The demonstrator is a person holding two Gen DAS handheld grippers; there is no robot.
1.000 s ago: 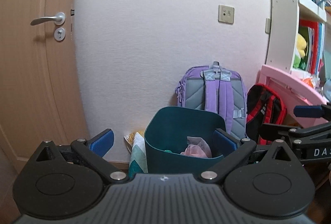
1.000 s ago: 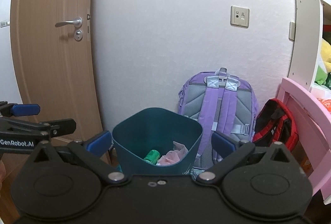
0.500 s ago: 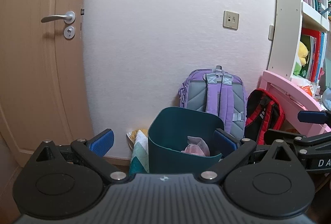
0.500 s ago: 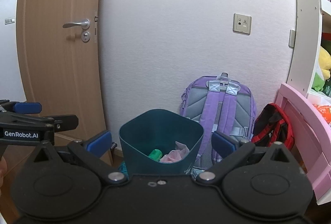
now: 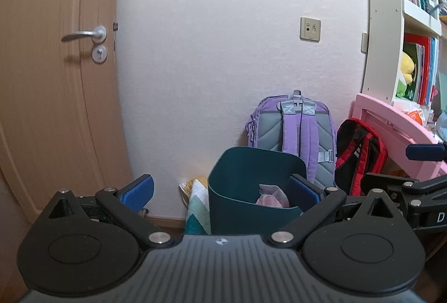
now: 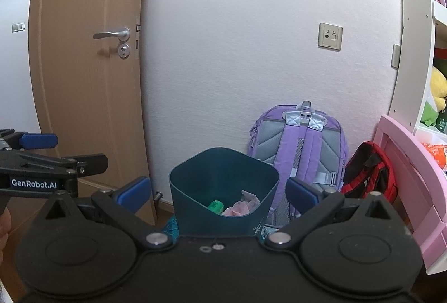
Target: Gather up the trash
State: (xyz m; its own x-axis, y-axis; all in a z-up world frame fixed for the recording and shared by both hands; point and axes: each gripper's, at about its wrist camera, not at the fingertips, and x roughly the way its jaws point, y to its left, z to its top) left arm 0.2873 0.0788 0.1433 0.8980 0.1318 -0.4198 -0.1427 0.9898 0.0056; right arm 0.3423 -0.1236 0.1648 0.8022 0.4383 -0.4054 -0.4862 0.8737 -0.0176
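Your left tongs (image 5: pixel 220 191) and right tongs (image 6: pixel 218 191) both gape wide, empty — neither touches the bin (image 6: pixel 223 177). Bin sits at 12 o'clock by the wall; green can (image 6: pixel 215 205) and pink wad (image 6: pixel 240 208) inside. Backpack (image 6: pixel 301 146) at 1 o'clock.

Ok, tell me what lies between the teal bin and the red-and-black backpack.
The purple backpack, leaning on the wall behind the teal bin and left of the red-and-black backpack; right wrist view.
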